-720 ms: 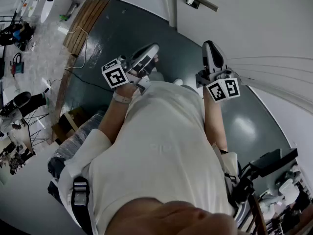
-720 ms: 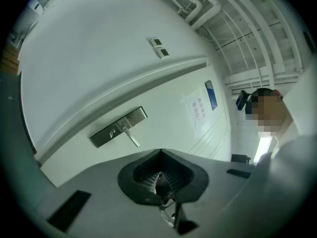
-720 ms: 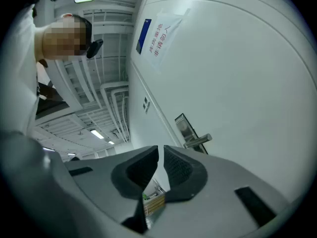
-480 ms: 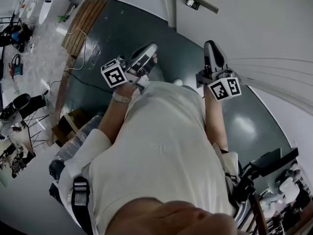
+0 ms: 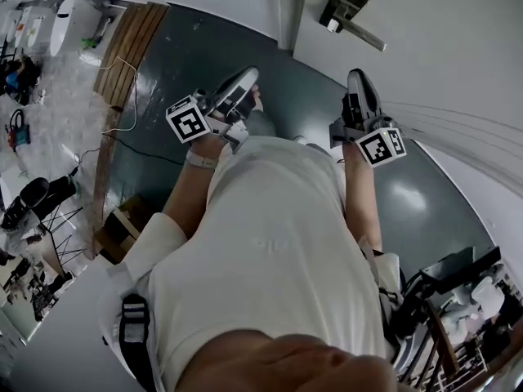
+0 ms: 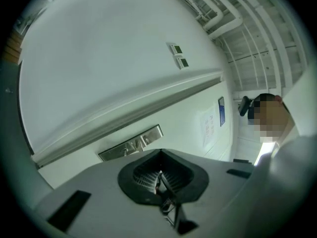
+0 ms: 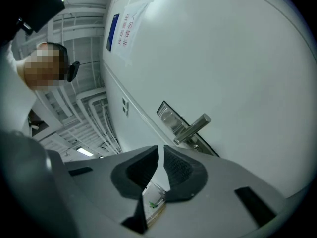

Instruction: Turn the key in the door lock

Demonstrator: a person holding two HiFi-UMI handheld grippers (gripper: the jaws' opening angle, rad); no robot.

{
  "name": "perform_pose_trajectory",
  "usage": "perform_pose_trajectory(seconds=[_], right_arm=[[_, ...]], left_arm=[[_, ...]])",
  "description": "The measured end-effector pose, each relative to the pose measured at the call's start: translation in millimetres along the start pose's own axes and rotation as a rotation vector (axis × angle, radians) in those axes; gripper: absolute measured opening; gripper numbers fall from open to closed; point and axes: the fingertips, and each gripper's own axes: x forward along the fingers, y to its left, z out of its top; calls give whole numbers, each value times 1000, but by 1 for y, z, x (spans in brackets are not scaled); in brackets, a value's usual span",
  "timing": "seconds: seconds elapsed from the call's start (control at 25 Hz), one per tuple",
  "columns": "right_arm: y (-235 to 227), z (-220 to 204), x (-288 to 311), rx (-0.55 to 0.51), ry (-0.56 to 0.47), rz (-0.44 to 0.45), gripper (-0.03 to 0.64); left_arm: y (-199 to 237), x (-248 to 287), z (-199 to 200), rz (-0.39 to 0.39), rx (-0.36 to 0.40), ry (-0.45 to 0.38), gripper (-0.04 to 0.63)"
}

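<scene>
**Well short of the lock, both tools closed on nothing**

Right now you hold your left gripper (image 5: 243, 80) and your right gripper (image 5: 357, 80) out in front of your chest, well apart from the white door (image 5: 441, 47). In the left gripper view the jaws meet with nothing between them. In the right gripper view only a thin slit shows between the pads, and nothing sits there either.

The lock plate (image 7: 168, 114) with its lever handle (image 7: 194, 127) is on the door, far and to the right, beyond the right gripper. No view shows a key clearly. A small fitting just below the lever may be the cylinder, but it is too small to tell.

Expect the key to be a small, thin, stiff piece of metal, light and smooth, so likely to slip. Open the right jaws first. Then take the key by its flat head, one pad on each broad face, close to the plate, and roll your wrist about the key's own line. A grip on the edges would probably let it twist loose.
</scene>
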Motion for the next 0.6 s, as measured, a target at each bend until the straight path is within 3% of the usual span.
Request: perform_pose_trajectory(seconds=[0.24, 0.36, 0.44, 0.6], right_arm=[[-29, -42, 95, 140, -27, -75, 26], [-46, -62, 144, 238, -64, -120, 26], [-53, -66, 148, 315, -104, -141, 26], [-65, -68, 137, 418, -168, -156, 26]], left_arm=[[87, -3, 85, -22, -55, 23, 6], [134, -3, 125, -33, -134, 38, 6], [142, -3, 132, -39, -169, 54, 6], [138, 1, 133, -48, -120, 90, 6]])
